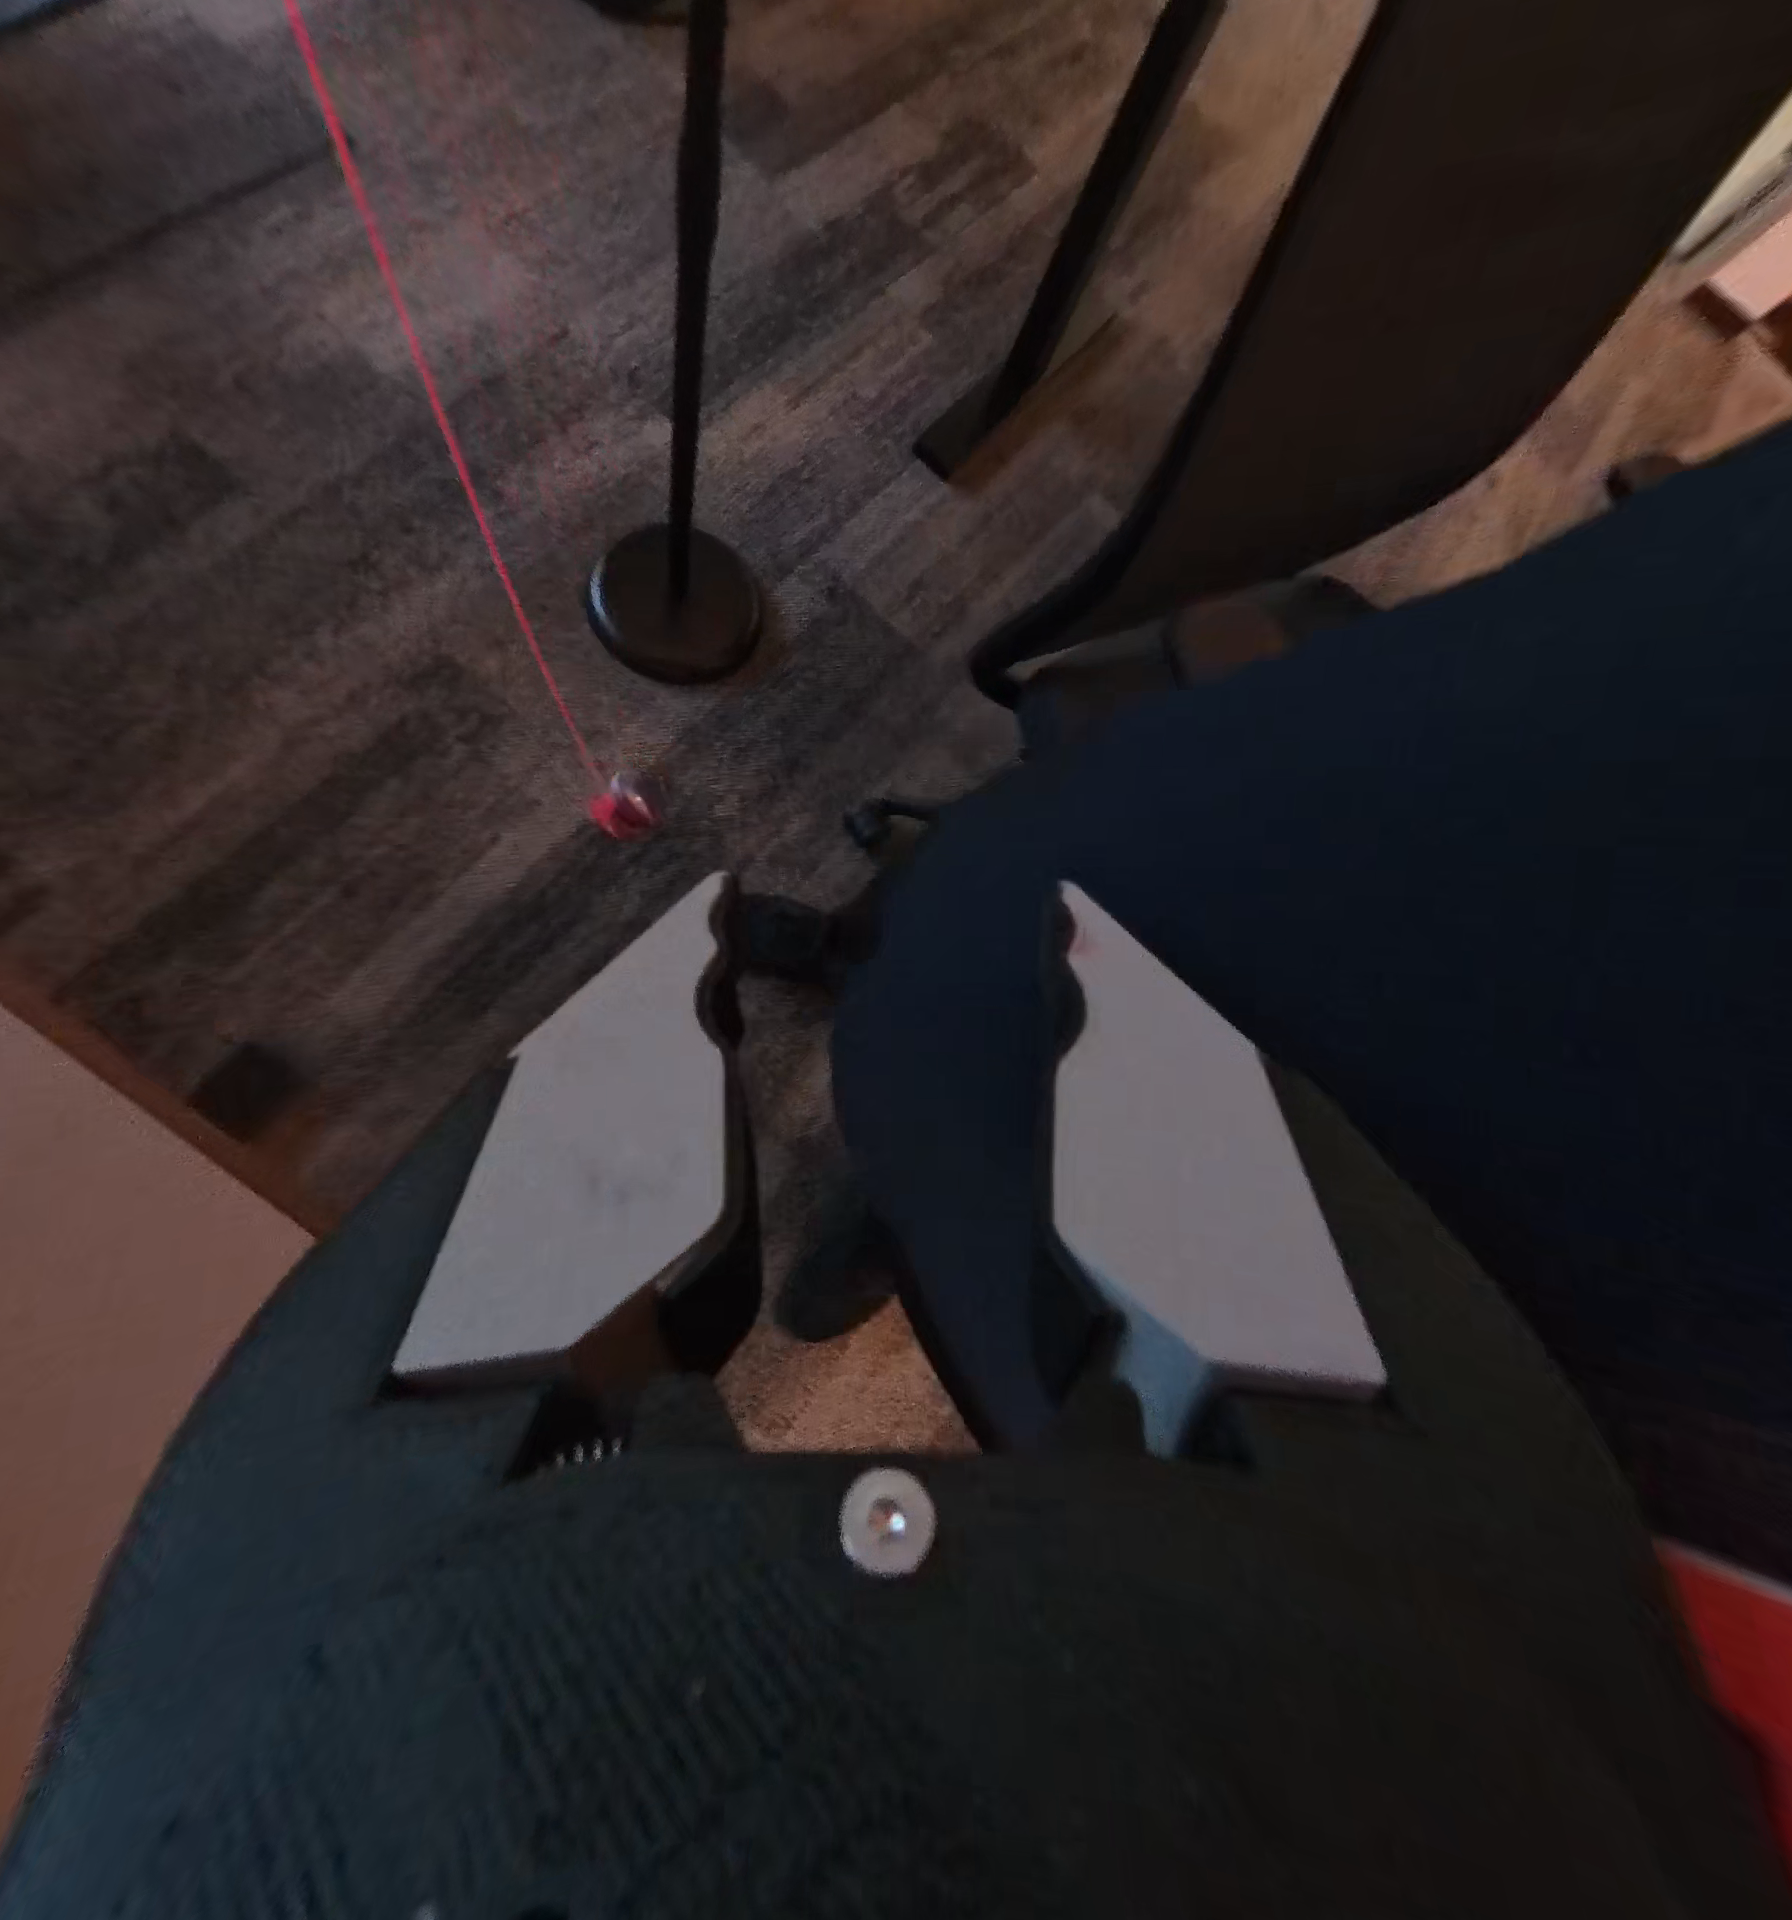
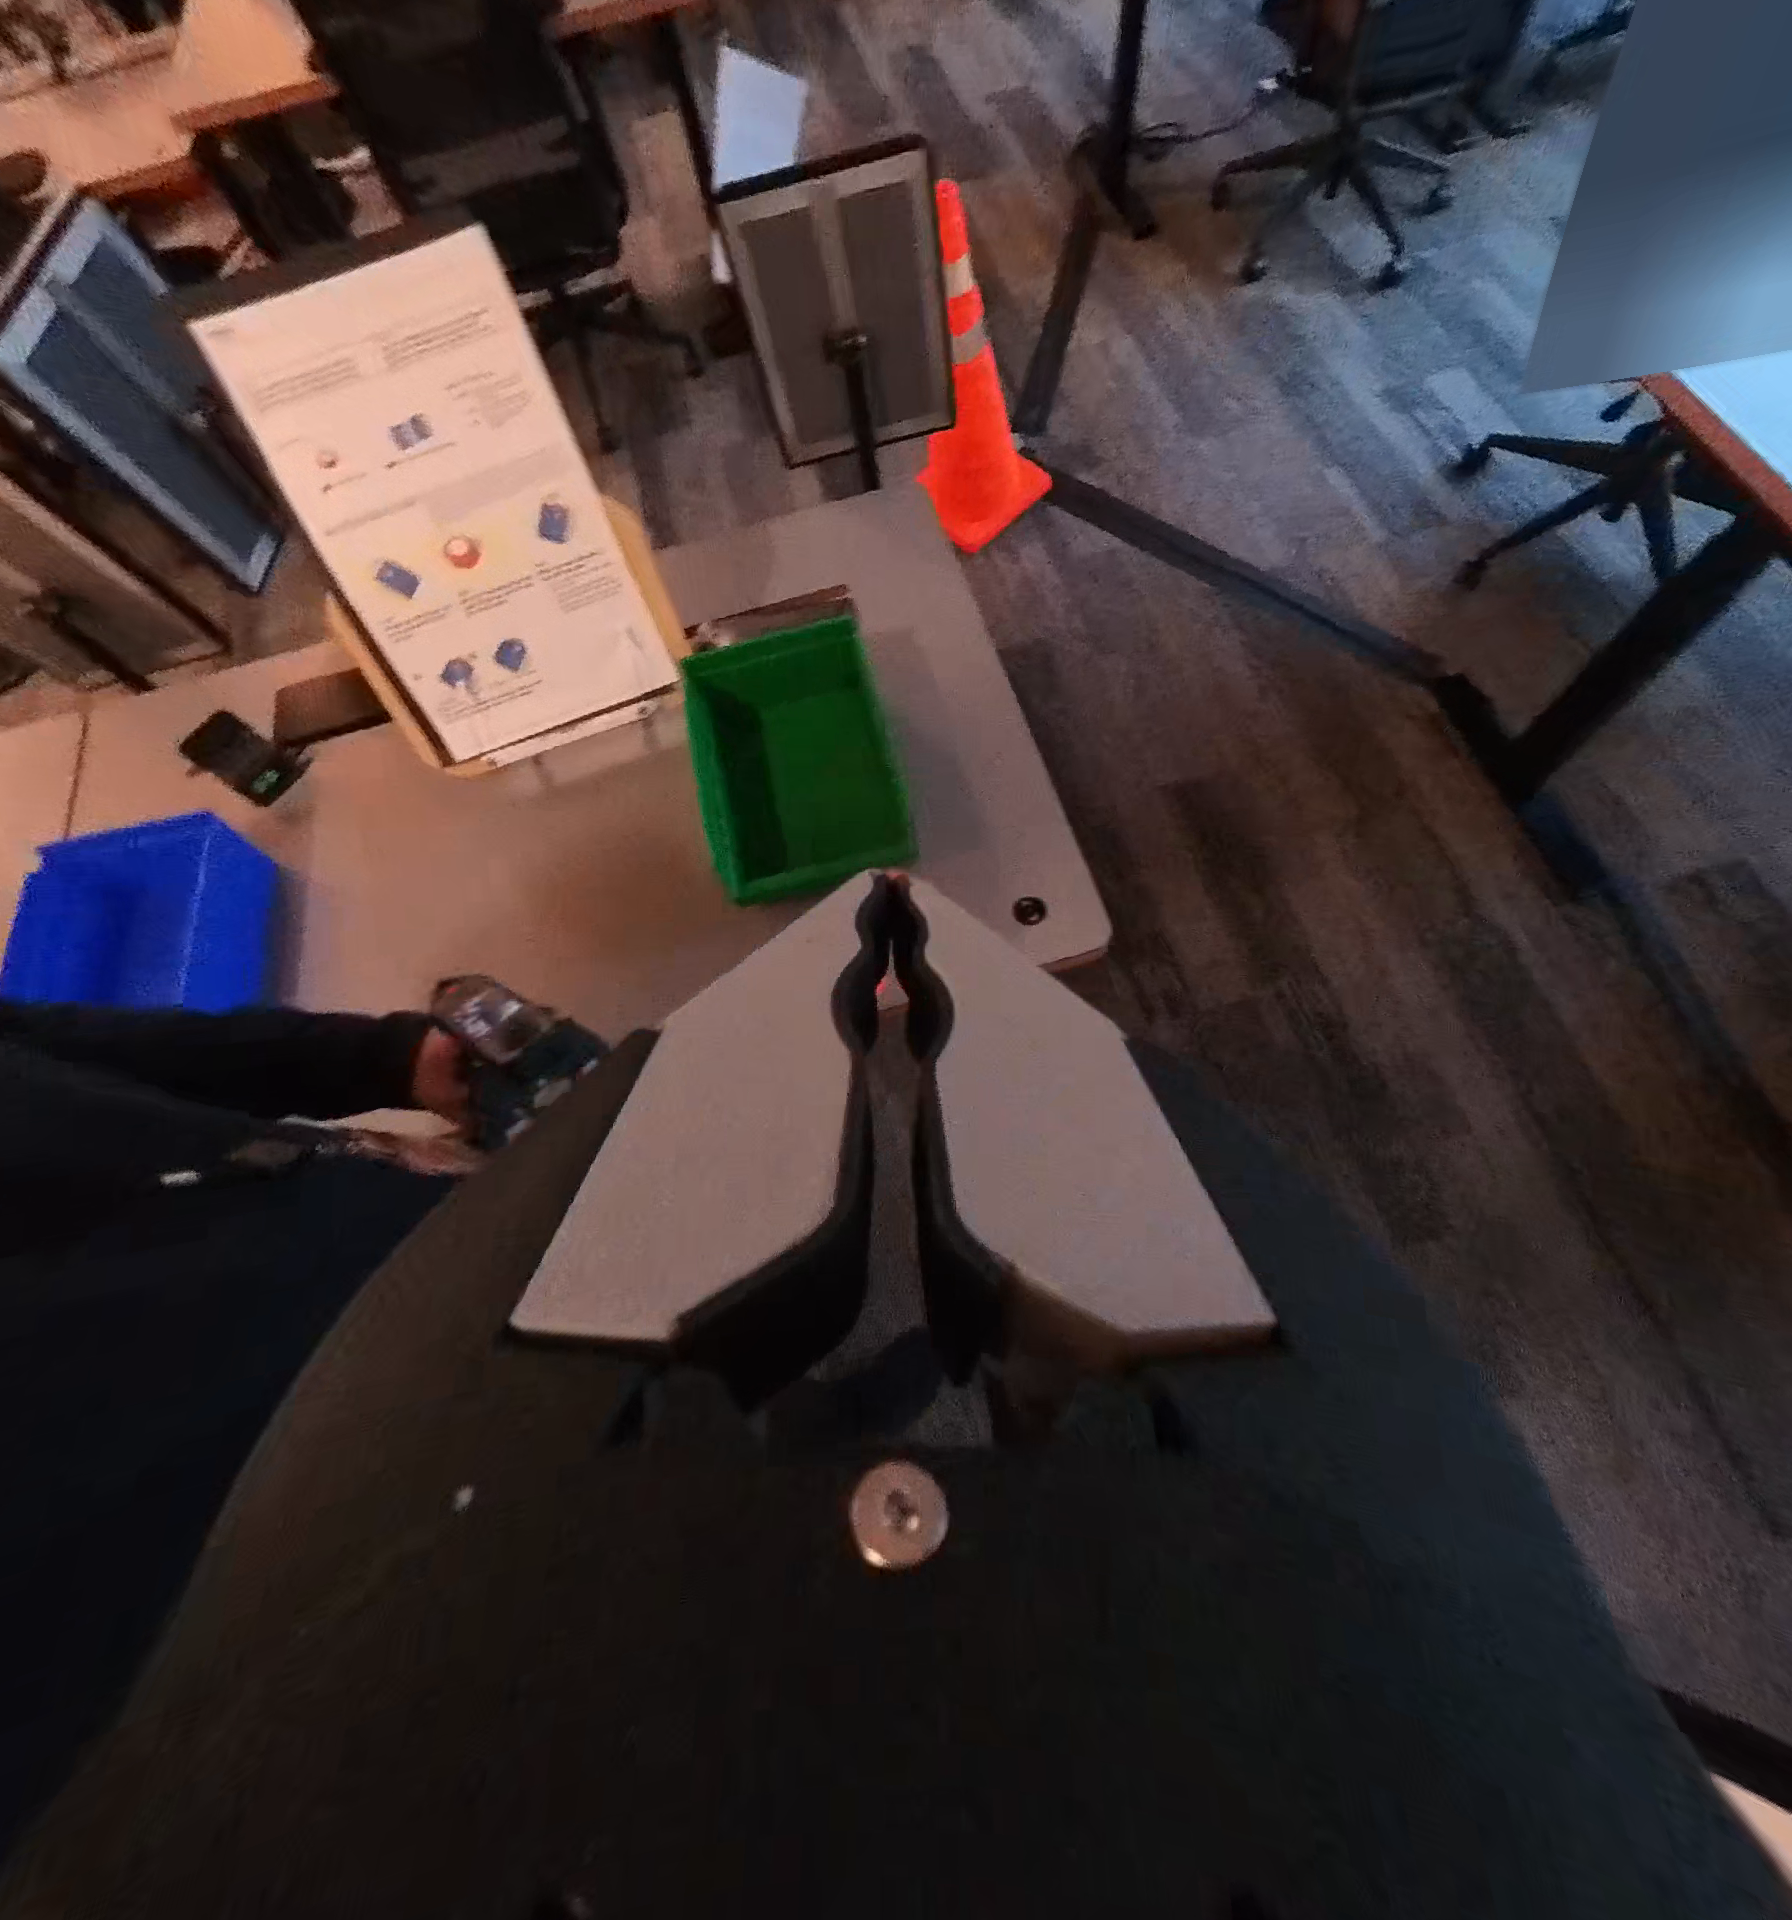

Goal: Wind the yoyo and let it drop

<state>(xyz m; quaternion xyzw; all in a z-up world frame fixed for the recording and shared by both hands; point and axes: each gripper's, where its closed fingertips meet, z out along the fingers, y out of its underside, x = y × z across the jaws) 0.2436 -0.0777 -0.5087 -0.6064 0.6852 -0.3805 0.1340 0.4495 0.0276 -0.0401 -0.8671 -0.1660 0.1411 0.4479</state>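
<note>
Below both grippers, catalogued from largest to smallest:

1. Carpeted floor [image 1: 248, 520]: grey-brown, patterned. Open room is offered to the left of the hanging toy; on its right the room is bounded by the items that follow.
2. Table [image 2: 1027, 727]: pale top with a rounded near-right corner, seen in the right wrist view, with floor open to its right.
3. Person's dark trouser leg [image 1: 1391, 935]: it fills the right of the left wrist view and passes behind the right finger of that gripper.
4. Green bin [image 2: 798, 758] and blue bin [image 2: 144, 914]: set on the table, well apart from each other.
5. Stand base [image 1: 676, 603]: a black disc with an upright pole, just beyond the toy; the nearest obstacle to any swing.
6. Left gripper [image 1: 892, 935]: jaws spread, nothing clasped. It is aimed down at the floor.
7. Right gripper [image 2: 892, 894]: fingers clenched together, a trace of red showing at the tips, judged to be the string's upper end.
8. String [image 1: 435, 416]: red, taut, running steeply from upper left down to the toy.
9. Yoyo [image 1: 624, 805]: small, red, fully unwound and dangling low above the floor, ahead and left of the left gripper, which is judged the nearer one for rewinding.
</note>
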